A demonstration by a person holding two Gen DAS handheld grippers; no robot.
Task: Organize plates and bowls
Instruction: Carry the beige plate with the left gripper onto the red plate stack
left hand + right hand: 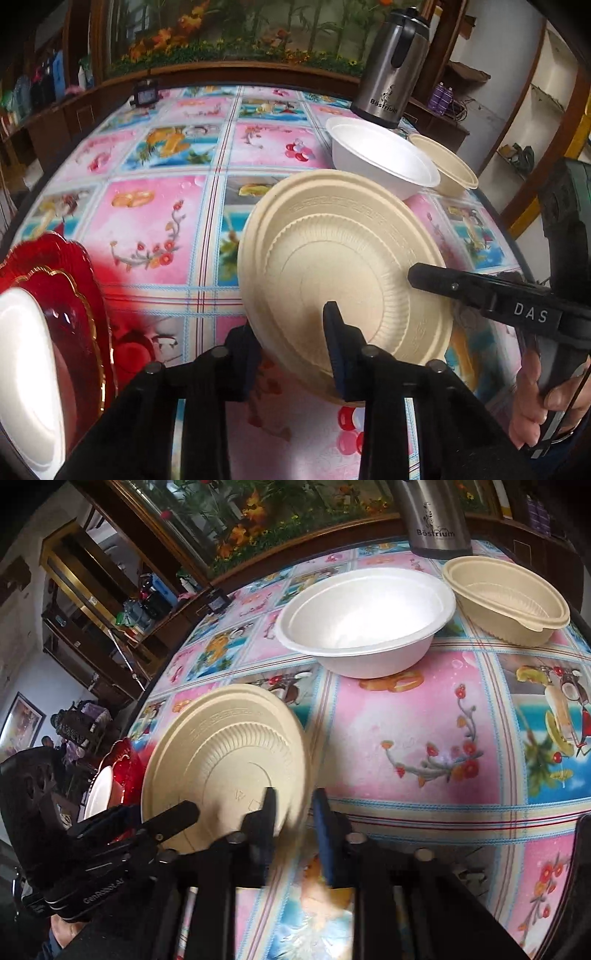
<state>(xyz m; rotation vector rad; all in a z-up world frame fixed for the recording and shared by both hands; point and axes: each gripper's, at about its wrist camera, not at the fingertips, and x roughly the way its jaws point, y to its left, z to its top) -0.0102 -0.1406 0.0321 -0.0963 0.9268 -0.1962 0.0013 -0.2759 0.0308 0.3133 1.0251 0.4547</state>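
A beige plate (343, 266) (229, 764) is held tilted above the table, underside facing the cameras. My left gripper (291, 354) has its fingers on either side of the plate's near rim, shut on it. My right gripper (293, 823) straddles the plate's opposite rim, shut on it; it shows in the left wrist view (436, 280). A white bowl (380, 158) (365, 620) and a beige bowl (447, 166) (509, 598) stand at the far right. A red scalloped plate (62, 295) (123, 771) with a white dish (26, 369) on it lies at the left.
A steel thermos jug (391, 66) (436, 517) stands behind the bowls at the table's far edge. A small dark object (146, 94) sits at the far left edge. The flowered tablecloth (155, 221) covers the round table. Shelves stand around.
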